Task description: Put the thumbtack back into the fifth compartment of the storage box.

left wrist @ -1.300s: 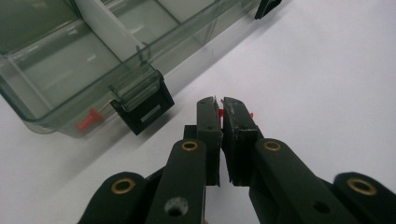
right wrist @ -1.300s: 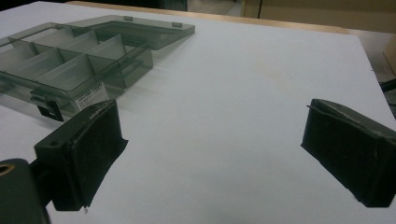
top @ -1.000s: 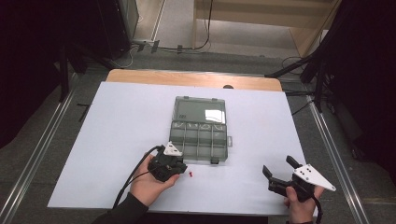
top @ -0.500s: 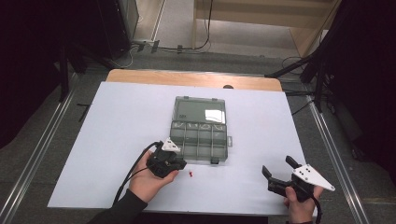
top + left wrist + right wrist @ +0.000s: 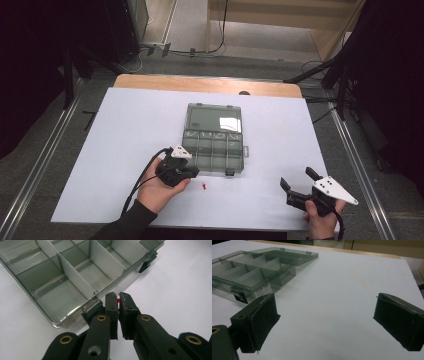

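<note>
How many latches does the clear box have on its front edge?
2. In the left gripper view, one latch sits on the box beside the jaw tips; the other latch is farther along that edge.

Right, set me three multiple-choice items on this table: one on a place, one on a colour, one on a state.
1. Where does the small piece lie?
A. In a compartment of the box
B. On the white sheet, in front of the clear box
C. Between the right gripper's jaws

2. What colour is that piece?
A. Red
B. Blue
C. Yellow

3. How do the right gripper's jaws stand?
A. Shut on the box's latch
B. Shut with nothing between them
C. Wide open with nothing between them

Answers: B, since the high view shows it on the sheet, just short of the box's front wall; A, since it shows red against the white; C, since the right gripper view shows bare sheet between the jaws.
</note>
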